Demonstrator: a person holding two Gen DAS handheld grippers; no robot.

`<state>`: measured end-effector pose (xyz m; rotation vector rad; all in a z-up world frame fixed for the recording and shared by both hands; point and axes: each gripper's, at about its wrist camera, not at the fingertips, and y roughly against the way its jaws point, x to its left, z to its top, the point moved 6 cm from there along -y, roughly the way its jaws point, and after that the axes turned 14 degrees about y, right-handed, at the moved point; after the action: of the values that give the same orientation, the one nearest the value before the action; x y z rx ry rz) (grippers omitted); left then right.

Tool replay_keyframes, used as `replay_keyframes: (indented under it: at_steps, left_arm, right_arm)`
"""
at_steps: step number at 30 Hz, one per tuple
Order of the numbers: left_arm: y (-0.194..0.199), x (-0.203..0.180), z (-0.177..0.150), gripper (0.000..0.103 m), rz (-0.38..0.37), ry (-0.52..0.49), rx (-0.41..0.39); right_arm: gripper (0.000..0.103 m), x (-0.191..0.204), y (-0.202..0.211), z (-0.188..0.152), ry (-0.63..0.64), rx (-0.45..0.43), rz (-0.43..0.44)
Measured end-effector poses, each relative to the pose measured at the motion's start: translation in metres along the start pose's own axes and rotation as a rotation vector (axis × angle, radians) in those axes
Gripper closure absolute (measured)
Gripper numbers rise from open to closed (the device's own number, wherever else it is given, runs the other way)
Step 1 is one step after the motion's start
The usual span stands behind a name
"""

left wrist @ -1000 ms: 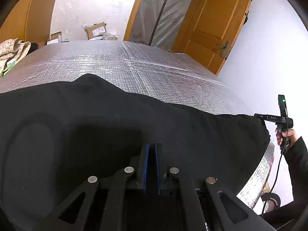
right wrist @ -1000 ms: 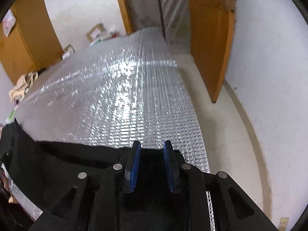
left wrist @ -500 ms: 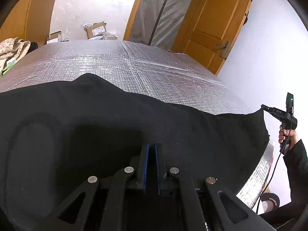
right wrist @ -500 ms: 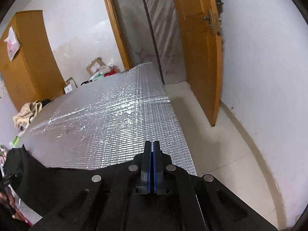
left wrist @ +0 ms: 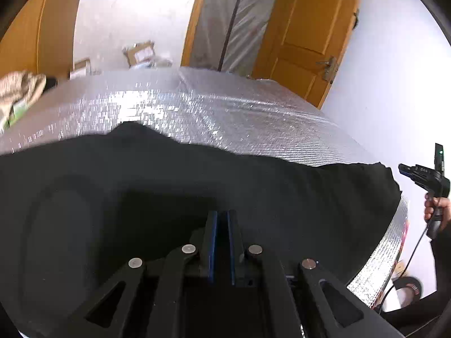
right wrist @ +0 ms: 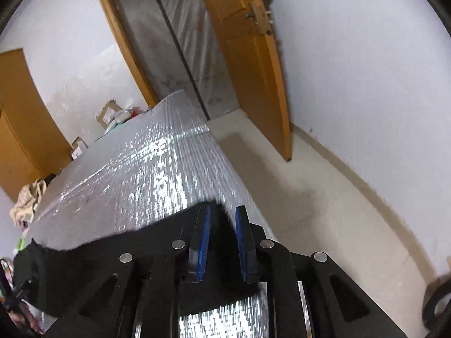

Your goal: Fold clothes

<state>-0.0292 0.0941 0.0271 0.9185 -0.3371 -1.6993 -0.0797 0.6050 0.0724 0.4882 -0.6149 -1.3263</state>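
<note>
One black garment point(left wrist: 174, 186) lies spread across the near part of the silver foil-covered worktop point(left wrist: 225, 112), and I see no clear fold in it yet, so I judge the task to be at an early stage. Its far edge runs uneven across the foil, with a small hump on the left, and its right corner reaches almost to the edge of the worktop.

The left gripper point(left wrist: 221, 242) has its fingers pressed nearly together low over the cloth. They seem to pinch the near edge of the garment, but black cloth against black metal makes this hard to confirm. The right gripper point(right wrist: 222, 242) is opening, with a clear gap between its blue fingers point(right wrist: 204, 239). The corner of the garment shows in this gap, but it looks free, not pressed. In the left wrist view this gripper point(left wrist: 417, 173) stands just beside the right corner, apart from it.

What is left, as I judge, is almost all: to take the corners and lay one half over the other.

Hidden things: the near edge of the garment is covered by both gripper bodies, and its left end is cut off by the frame. What kind of garment it is I cannot tell
</note>
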Motion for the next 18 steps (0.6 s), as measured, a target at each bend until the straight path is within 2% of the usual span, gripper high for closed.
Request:
replay_keyframes:
  at_steps: [4, 7, 11, 16, 17, 18]
  left_arm:
    - [0.005, -0.023, 0.001, 0.097, -0.041, -0.081, -0.031]
    - [-0.004, -0.034, -0.003, 0.097, -0.046, -0.130, -0.015]
    - [-0.016, -0.032, -0.008, 0.097, -0.036, -0.127, 0.030]
    - [-0.019, -0.026, -0.008, 0.097, -0.050, -0.099, 0.045]
    - [-0.020, -0.026, -0.008, 0.097, -0.051, -0.096, 0.048]
    - [-0.021, -0.025, -0.008, 0.097, -0.052, -0.094, 0.051]
  right_arm:
    - [0.084, 0.001, 0.008, -0.031, -0.071, 0.026, 0.018]
    - [0.084, 0.005, 0.002, -0.042, -0.084, 0.052, 0.032]
    - [0.084, 0.007, -0.009, -0.049, -0.107, 0.096, 0.040]
    - [0.084, 0.002, -0.008, -0.049, -0.159, 0.091, 0.030]
    - [0.090, 0.002, -0.008, -0.048, -0.161, 0.089, 0.024]
    - [0.101, 0.003, -0.008, -0.048, -0.156, 0.086, 0.012]
